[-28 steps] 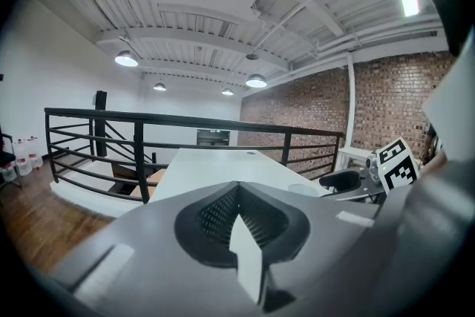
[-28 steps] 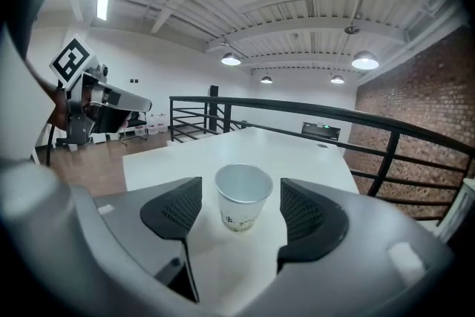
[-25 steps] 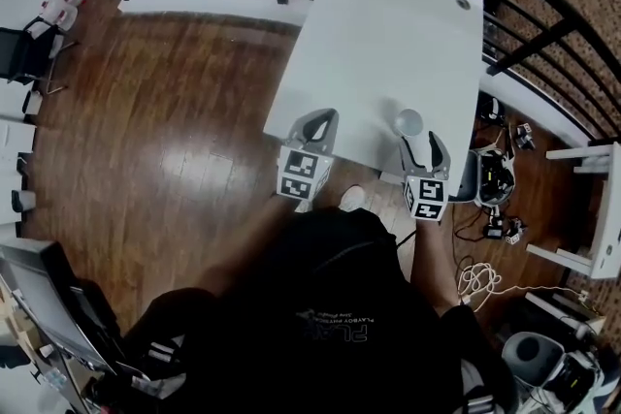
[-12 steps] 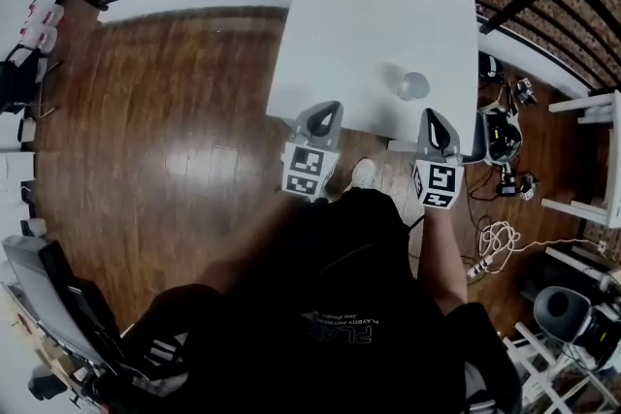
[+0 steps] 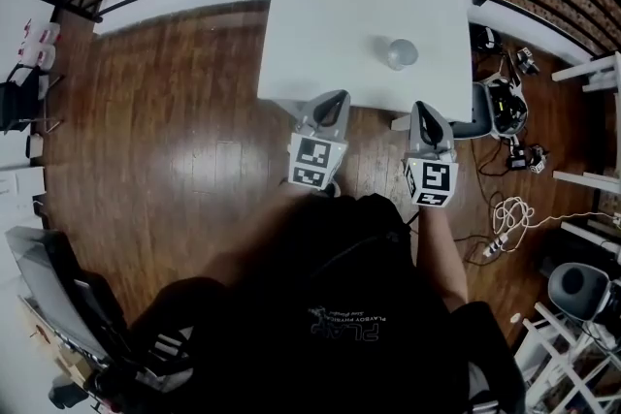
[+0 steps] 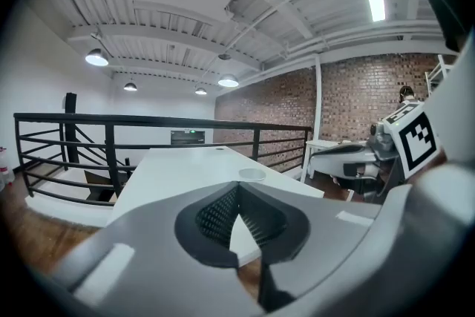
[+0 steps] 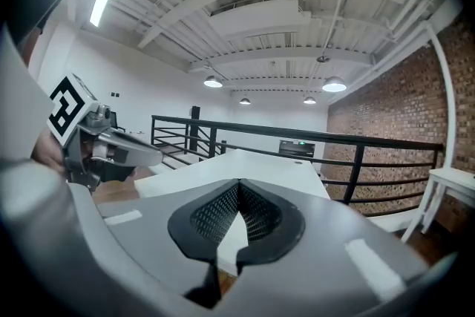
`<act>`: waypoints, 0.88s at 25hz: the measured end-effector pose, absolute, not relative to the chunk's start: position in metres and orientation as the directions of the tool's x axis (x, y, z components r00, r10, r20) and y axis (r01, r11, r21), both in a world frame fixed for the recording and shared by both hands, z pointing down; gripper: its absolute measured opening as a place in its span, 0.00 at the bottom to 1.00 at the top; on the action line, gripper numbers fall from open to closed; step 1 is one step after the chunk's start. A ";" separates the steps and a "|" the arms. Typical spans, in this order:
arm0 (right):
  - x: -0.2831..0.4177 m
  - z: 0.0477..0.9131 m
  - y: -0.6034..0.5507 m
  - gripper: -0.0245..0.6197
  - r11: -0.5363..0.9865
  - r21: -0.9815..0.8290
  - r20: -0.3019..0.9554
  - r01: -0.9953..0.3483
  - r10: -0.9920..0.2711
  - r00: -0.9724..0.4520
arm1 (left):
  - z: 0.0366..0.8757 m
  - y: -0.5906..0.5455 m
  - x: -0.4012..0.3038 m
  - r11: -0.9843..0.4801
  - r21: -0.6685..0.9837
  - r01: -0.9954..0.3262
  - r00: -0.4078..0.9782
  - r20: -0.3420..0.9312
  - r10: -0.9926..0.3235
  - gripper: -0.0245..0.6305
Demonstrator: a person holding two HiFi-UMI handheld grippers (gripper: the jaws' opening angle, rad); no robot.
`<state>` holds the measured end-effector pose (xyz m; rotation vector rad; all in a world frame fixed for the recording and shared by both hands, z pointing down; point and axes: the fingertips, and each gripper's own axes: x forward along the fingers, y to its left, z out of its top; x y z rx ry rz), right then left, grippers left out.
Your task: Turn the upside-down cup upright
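White table [image 5: 330, 5], pale cup [image 5: 402, 53] standing by its near edge, right of centre. It is small in view, but the rim seems to face up, so the flip looks done. If so, your job is a clean exit: keep both tools clear of the cup, no sweep across it. Left gripper [image 5: 335, 102] and right gripper [image 5: 425, 111] sit side by side just off the table edge, pointing forward, noses slightly down, each with jaws pressed together on nothing.
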<state>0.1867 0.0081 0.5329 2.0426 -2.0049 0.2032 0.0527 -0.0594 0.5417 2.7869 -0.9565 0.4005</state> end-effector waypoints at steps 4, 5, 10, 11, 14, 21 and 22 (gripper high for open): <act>0.187 0.549 0.048 0.06 0.037 0.077 0.312 -0.996 -0.950 -0.011 | 0.548 -0.040 0.056 -0.748 0.074 -0.659 0.726 0.322 -0.607 0.03; 0.186 0.549 0.060 0.06 0.047 0.078 0.314 -0.996 -0.949 -0.020 | 0.549 -0.033 0.052 -0.736 0.077 -0.673 0.714 0.328 -0.619 0.03; 0.178 0.529 0.109 0.06 0.074 0.069 0.257 -0.995 -0.965 -0.054 | 0.548 0.013 0.032 -0.678 0.072 -0.732 0.656 0.341 -0.673 0.04; 0.179 0.527 0.115 0.06 0.073 0.069 0.254 -0.995 -0.966 -0.053 | 0.547 0.020 0.031 -0.671 0.064 -0.739 0.648 0.341 -0.681 0.04; 0.182 0.531 0.134 0.06 0.067 0.061 0.252 -0.996 -0.966 -0.049 | 0.546 0.038 0.020 -0.647 0.051 -0.761 0.621 0.350 -0.702 0.03; 0.177 0.542 0.162 0.06 0.044 0.042 0.267 -0.998 -0.963 -0.031 | 0.548 0.074 0.002 -0.650 0.034 -0.759 0.610 0.386 -0.692 0.03; 0.176 0.539 0.164 0.06 0.038 0.047 0.264 -0.998 -0.964 -0.024 | 0.547 0.078 0.001 -0.655 0.040 -0.754 0.616 0.388 -0.685 0.04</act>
